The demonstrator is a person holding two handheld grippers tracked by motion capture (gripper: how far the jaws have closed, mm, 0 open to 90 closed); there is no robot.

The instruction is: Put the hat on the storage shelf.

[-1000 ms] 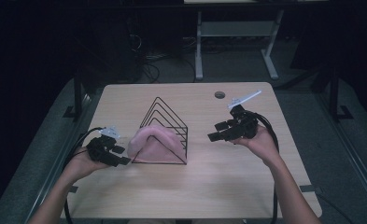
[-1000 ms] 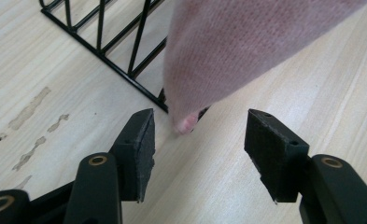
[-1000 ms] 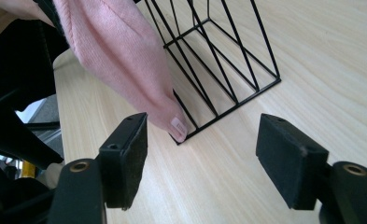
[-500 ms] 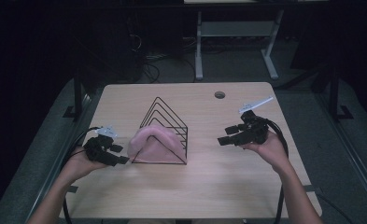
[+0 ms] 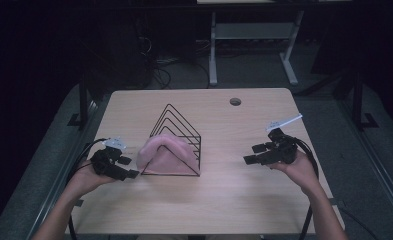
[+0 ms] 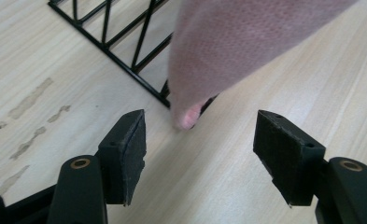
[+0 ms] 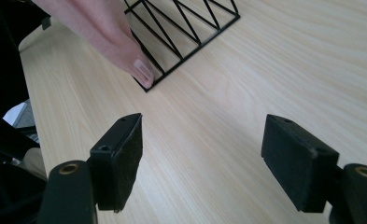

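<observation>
Since the earlier high view, the right gripper (image 5: pixel 248 159) has shifted toward the right edge of the frame and lower, away from the black wire rack (image 5: pixel 176 142), while the left gripper (image 5: pixel 132 167) remains beside the rack at centre left. Both sets of jaws have just been opening: in the left gripper view the pads (image 6: pixel 130 156) stand wide apart and released, with the tip of the pink cloth (image 6: pixel 228 51) hanging just ahead of them but touched by neither pad; in the right gripper view the pads (image 7: pixel 120 158) are likewise spread, with only bare tabletop between them. The pink cloth (image 5: pixel 165 155) is draped over the wire rack near the middle of the wooden table (image 5: pixel 209 210), its lower end reaching the tabletop at the rack's left corner; a small label shows at the cloth's other end in the upper left of the right gripper view. Judged from this arrangement, the hanging of the cloth on the rack appears complete, since the cloth rests unsupported and both tools are free. Remaining work appears limited to withdrawing both grippers clear of the rack.
</observation>
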